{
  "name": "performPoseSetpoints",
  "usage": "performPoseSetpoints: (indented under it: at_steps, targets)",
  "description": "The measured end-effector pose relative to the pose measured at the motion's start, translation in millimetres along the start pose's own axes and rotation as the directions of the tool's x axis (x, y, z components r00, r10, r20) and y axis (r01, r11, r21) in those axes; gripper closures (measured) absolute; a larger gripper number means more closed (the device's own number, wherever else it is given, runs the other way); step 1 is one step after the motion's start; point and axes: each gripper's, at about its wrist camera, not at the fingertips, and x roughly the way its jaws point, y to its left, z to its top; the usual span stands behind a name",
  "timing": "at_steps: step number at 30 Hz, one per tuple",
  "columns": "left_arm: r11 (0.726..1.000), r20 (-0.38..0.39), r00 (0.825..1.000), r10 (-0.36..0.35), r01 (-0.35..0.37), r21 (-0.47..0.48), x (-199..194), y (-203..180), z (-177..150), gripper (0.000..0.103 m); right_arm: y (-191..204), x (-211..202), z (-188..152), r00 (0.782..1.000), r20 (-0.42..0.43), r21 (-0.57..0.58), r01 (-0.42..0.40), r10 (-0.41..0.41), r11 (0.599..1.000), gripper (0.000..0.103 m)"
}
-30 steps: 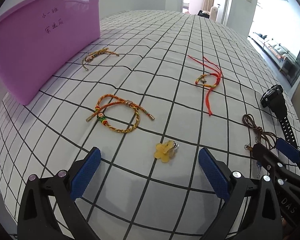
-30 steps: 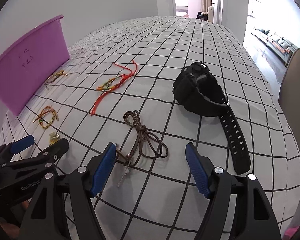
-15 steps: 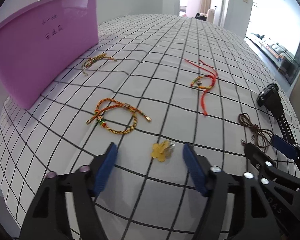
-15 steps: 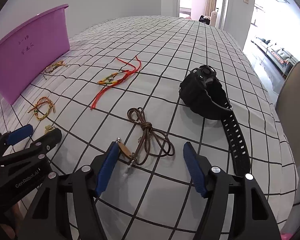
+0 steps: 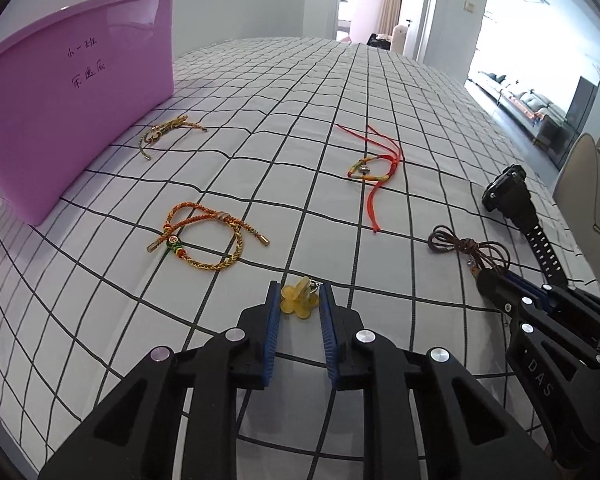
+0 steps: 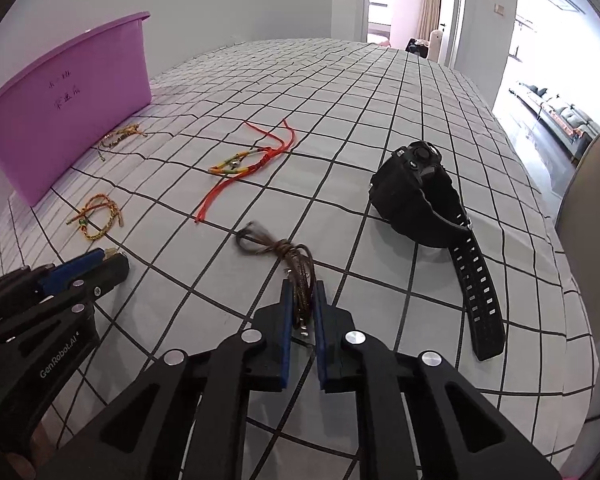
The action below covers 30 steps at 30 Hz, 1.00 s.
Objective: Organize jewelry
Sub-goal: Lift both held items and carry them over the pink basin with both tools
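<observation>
A yellow flower charm (image 5: 298,302) lies on the checked bed sheet (image 5: 260,140) between the blue pads of my left gripper (image 5: 300,285). Its jaws are closing, and the pads touch both sides of the charm. My right gripper (image 6: 302,284) is shut on a brown cord necklace (image 6: 276,246), whose looped end trails ahead on the sheet. In the left wrist view the right gripper (image 5: 496,280) sits at the right, by the brown cord (image 5: 468,246). The left gripper (image 6: 88,264) shows at the left of the right wrist view.
A purple tub (image 5: 60,120) stands at the far left. An orange braided bracelet (image 5: 212,236), a smaller bracelet (image 5: 168,130) by the tub, a red cord bracelet (image 5: 374,172) and a black watch (image 6: 420,200) lie on the sheet. A beige chair (image 5: 592,192) stands to the right.
Both grippers went from wide open to closed. The left jaws came in around the yellow charm. The right jaws pinched the brown cord, bunching its loops together.
</observation>
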Motion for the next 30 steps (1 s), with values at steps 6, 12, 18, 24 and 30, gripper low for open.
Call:
performPoseSetpoints:
  at_steps: [6, 12, 18, 24, 30]
  targets:
    - [0.998, -0.013, 0.998, -0.056, 0.056, 0.014, -6, -2, -2, 0.084, -2, -16, -6, 0.998, 0.025, 0.049, -0.065, 0.064, 0.997, 0.094]
    - [0.996, -0.024, 0.997, -0.070, 0.071, 0.047, -32, -6, 2, 0.084, 2, -42, -5, 0.996, 0.005, 0.051, -0.092, 0.092, 0.994, 0.094]
    - [0.997, -0.033, 0.998, -0.060, 0.062, 0.054, -82, 2, 19, 0.084, 9, -89, 12, 0.992, 0.005, 0.032, -0.127, 0.127, 0.991, 0.094]
    - [1.000, 0.001, 1.000, -0.022, 0.022, 0.016, -139, 27, 48, 0.084, 30, -137, 43, 0.982, 0.043, -0.016, -0.184, 0.184, 0.983, 0.094]
    - [0.998, 0.090, 0.996, 0.030, -0.025, -0.051, -193, 66, 85, 0.084, 66, -179, 88, 0.960, 0.105, -0.082, -0.253, 0.261, 0.964, 0.094]
